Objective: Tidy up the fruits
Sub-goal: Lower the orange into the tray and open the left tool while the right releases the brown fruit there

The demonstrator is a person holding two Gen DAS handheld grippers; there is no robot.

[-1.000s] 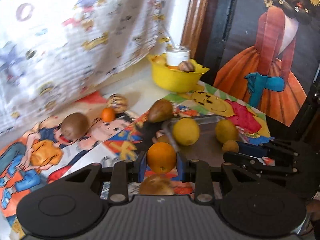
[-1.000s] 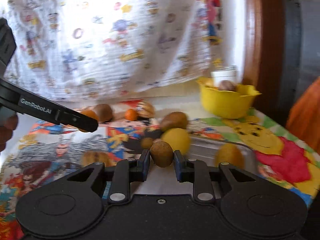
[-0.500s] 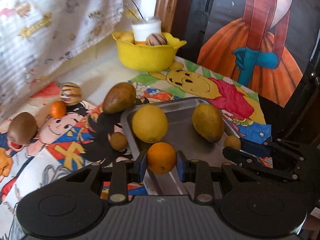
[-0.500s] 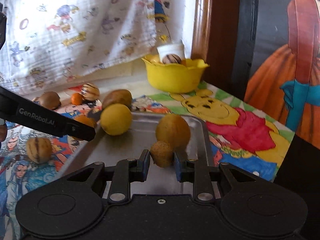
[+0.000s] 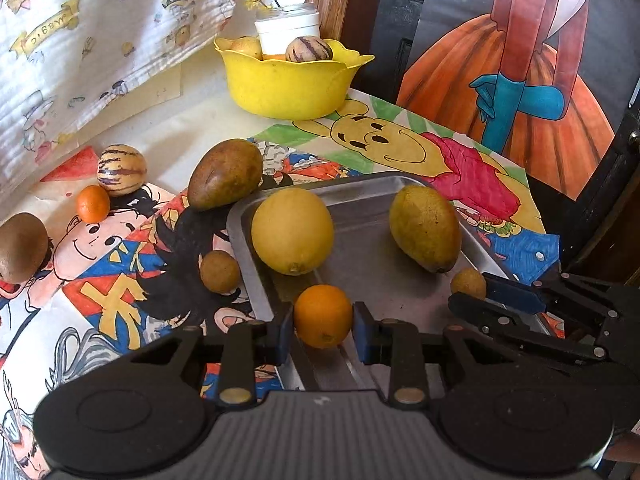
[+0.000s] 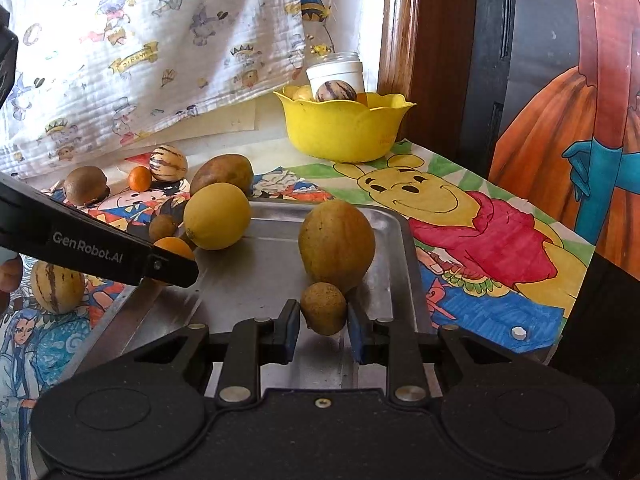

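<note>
My left gripper [image 5: 323,325] is shut on an orange [image 5: 323,316] and holds it over the near left edge of the metal tray [image 5: 372,272]. My right gripper [image 6: 323,322] is around a small brown fruit [image 6: 323,307] at the tray's [image 6: 260,280] near right part; a thin gap shows at each pad. In the tray lie a yellow lemon [image 5: 293,230] and a yellow-brown mango [image 5: 425,228]. The right gripper [image 5: 490,294] with its small fruit [image 5: 469,282] also shows in the left wrist view. The left gripper's finger [image 6: 100,246] crosses the right wrist view.
On the cartoon cloth lie a brown mango [image 5: 225,173], a small brown fruit [image 5: 219,271], a striped melon [image 5: 121,169], a tangerine [image 5: 93,204] and a kiwi-brown fruit [image 5: 22,247]. A yellow bowl [image 5: 288,80] with fruit and a white jar [image 5: 288,31] stands at the back. Another striped melon [image 6: 57,286] lies left.
Both grippers have moved right from over the cloth to over the tray, each carrying its fruit. The right gripper's pads now stand slightly off the small brown fruit.
</note>
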